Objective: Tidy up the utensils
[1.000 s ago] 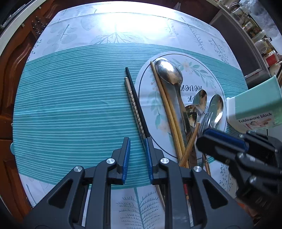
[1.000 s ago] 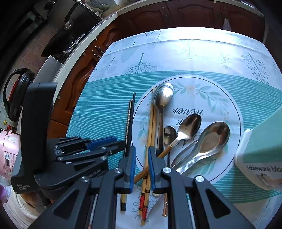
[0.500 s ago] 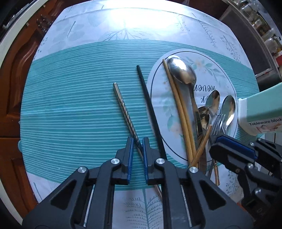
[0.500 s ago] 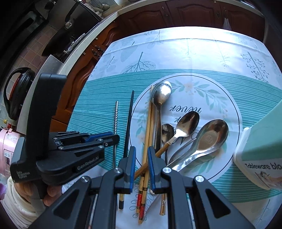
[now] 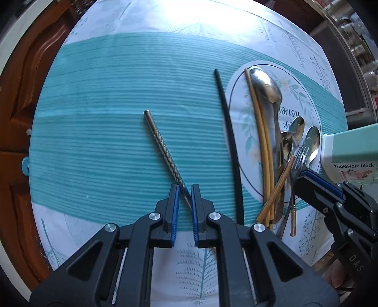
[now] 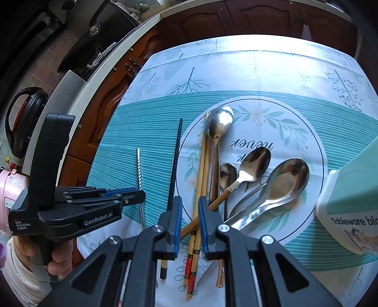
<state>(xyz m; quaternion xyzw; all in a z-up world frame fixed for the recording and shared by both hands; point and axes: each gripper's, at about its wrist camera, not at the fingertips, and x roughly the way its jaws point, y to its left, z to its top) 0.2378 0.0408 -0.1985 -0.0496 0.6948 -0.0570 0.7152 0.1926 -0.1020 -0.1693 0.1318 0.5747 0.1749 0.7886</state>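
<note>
Since the earlier frame, the steel chopstick has swung clear of the black chopstick. Left gripper pinches its near end, low over the cloth; right gripper hangs narrowly parted, empty. Thin, stiff, slick: grip squarely.

A home kitchen: wooden cabinets, a countertop, a tableclothed table.

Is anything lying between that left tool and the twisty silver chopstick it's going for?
Nothing visible. The silver chopstick already runs in between the fingers of the left tool, apart from the black chopstick and the pile of spoons to its right.
</note>
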